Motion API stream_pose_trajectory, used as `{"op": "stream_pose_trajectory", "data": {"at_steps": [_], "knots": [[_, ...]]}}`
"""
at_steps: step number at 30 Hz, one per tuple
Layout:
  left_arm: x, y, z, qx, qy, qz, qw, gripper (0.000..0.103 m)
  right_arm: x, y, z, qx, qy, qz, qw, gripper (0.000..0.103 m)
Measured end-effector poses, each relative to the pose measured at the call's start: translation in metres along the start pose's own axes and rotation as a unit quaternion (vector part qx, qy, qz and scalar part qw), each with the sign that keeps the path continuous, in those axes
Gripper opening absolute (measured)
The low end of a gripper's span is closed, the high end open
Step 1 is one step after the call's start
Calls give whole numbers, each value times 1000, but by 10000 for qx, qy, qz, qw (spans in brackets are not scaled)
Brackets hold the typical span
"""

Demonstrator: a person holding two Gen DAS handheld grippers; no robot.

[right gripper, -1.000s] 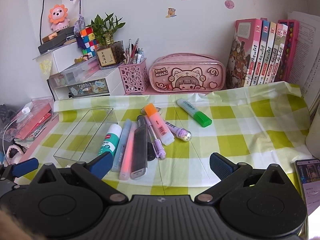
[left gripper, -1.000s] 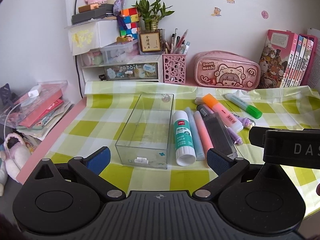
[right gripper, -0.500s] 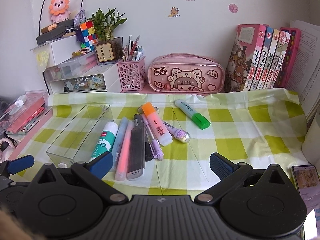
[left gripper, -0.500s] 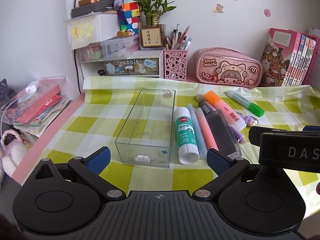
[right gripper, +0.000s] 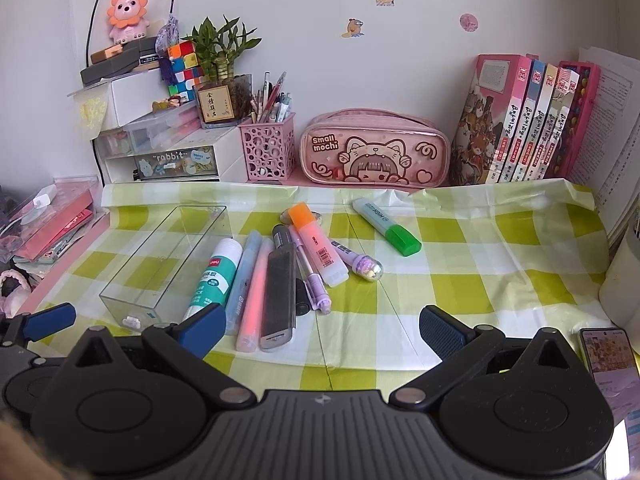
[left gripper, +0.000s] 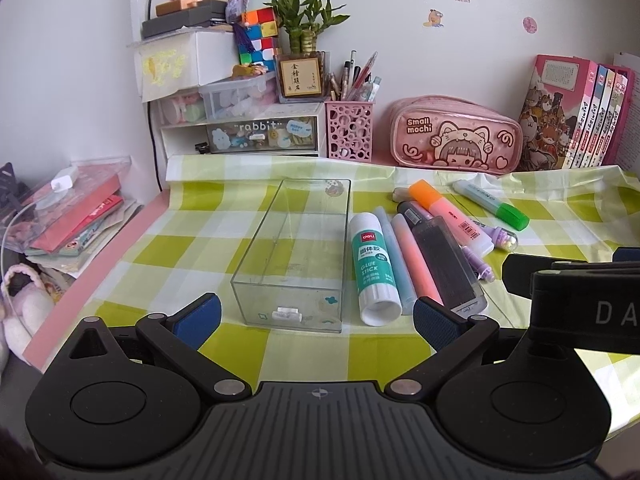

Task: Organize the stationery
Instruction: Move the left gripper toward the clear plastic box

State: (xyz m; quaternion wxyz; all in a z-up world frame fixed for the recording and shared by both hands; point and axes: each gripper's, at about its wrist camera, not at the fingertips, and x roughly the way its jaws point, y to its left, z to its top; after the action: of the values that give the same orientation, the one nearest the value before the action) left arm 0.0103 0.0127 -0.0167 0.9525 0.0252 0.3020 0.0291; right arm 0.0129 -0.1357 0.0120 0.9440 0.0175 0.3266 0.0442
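Left tongs [left gripper: 316, 322] spread wide, holding nothing, low over near table [left gripper: 132, 256] edge before clear tray [left gripper: 296, 256]. Right tongs [right gripper: 320, 328] likewise spread, empty; its body cut off at right edge of left view. Tray empty, small white clip on near wall. Stationery lies beside tray on checked cloth: glue stick [left gripper: 372, 268] reading "GLUE STICK", pastel pens, green highlighter [right gripper: 388, 226]. Pink pencil case [right gripper: 374, 152] reads "Small mochi". Drawer label "rabbit". Phone [right gripper: 610, 356] partly cut off.

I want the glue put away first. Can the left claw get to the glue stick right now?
Probably yes. The left claw is open and empty, and the glue stick lies flat just ahead, beside the clear box. Nothing lies on top of it, though the blue pen lies close against its far side.
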Motion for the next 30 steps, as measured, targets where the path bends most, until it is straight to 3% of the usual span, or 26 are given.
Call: {"op": "stream_pose_trajectory", "data": {"at_steps": [15, 22, 27, 30], "knots": [[19, 0, -3, 112, -73, 52, 9999, 95, 9, -25, -3, 173, -5, 224, 9996, 101], [37, 5, -7, 154, -11, 16, 9999, 84, 19, -38, 5, 404, -13, 703, 9967, 100], [45, 5, -6, 242, -93, -35, 9997, 78, 39, -35, 12, 338, 131, 926, 9950, 89], [51, 8, -5, 220, -93, -182, 9995, 70, 53, -37, 17, 527, 334, 1215, 9906, 77]]}}
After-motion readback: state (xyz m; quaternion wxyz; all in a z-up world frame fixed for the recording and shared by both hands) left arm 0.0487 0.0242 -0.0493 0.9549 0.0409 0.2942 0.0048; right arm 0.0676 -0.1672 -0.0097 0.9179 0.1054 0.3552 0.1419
